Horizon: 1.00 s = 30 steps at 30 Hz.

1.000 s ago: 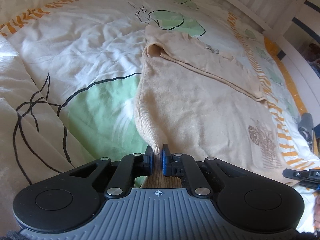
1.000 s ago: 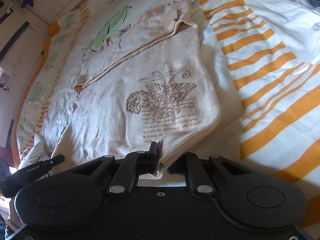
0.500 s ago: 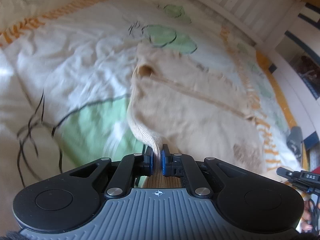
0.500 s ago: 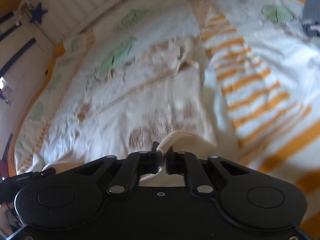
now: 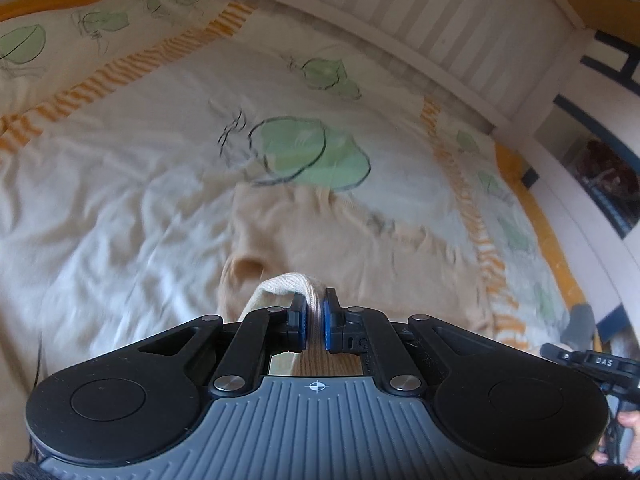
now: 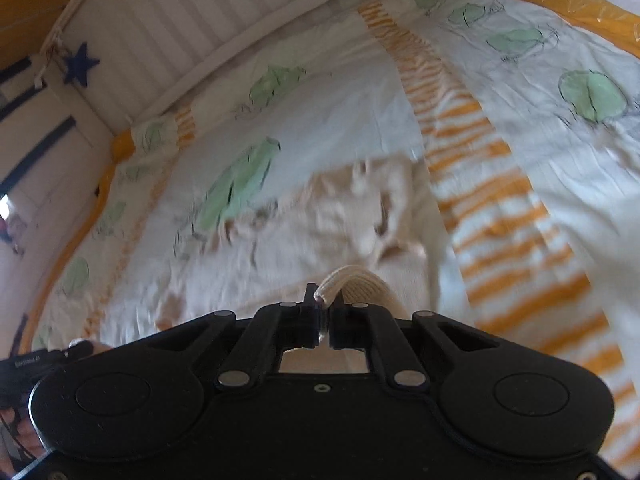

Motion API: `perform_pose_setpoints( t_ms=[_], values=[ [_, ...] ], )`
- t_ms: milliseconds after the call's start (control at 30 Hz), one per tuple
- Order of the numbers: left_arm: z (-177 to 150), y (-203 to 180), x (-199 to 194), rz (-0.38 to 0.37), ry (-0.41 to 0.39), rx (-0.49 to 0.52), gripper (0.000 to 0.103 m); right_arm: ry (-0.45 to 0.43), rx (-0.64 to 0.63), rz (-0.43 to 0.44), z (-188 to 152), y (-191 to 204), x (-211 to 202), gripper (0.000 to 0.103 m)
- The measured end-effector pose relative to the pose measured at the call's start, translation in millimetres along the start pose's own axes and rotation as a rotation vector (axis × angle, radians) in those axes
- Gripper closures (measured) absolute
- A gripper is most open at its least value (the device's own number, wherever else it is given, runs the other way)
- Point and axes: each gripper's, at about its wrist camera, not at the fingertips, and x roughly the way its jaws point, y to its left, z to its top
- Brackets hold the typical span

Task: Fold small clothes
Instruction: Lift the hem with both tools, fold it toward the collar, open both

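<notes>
Up close, left wrist view: left gripper [image 5: 315, 307] pinched nearly closed on the ribbed hem of a cream sweater [image 5: 344, 240], blue-padded fingers [image 5: 331, 320] pressing the knit from both sides, only the cloth's thickness between them. Hem lifted off the bedspread [image 5: 120, 184] and arching over the left finger; rest of the sweater lying blurred ahead on the bed, its far edge near a green leaf print [image 5: 304, 152]. White slatted bed frame [image 5: 440, 20] beyond. Right gripper's black handle [image 5: 588, 362] at the right edge.

Next, right wrist view: right gripper [image 6: 323, 312] clenched on another stretch of the same ribbed hem [image 6: 352, 280], black fingers [image 6: 310, 320] almost meeting, fabric looping up and off to the right. Sweater body [image 6: 320, 224] spread ahead, smeared by motion, lying beside the orange-striped band [image 6: 480, 184] of the bedspread. Dark blue star [image 6: 80, 63] hanging on the frame at upper left. Left gripper's handle visible at lower left.
</notes>
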Motion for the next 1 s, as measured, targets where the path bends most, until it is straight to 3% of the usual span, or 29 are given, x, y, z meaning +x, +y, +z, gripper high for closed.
perform_pose_setpoints(
  t_ms=[200,433,700,933,1000],
  values=[
    [44,-3,39,-0.007,-0.016,-0.011,0.096,-0.061,0.001,-0.007,46,-1,40,0.093],
    [81,2,110,0.019,0.01,-0.043,0.096,-0.058,-0.004,-0.063,85,-9,111,0.093],
    [89,15,183,0.084,0.084,-0.063,0.095,0.008,-0.007,-0.136,91,-26,175,0.093],
    [89,35,209,0.114,0.108,-0.113,0.092,0.029,-0.003,-0.149,88,-34,191,0.09],
    [90,37,208,0.095,0.1,-0.124,0.084,0.023,-0.02,-0.148,90,-33,193,0.084]
  ],
)
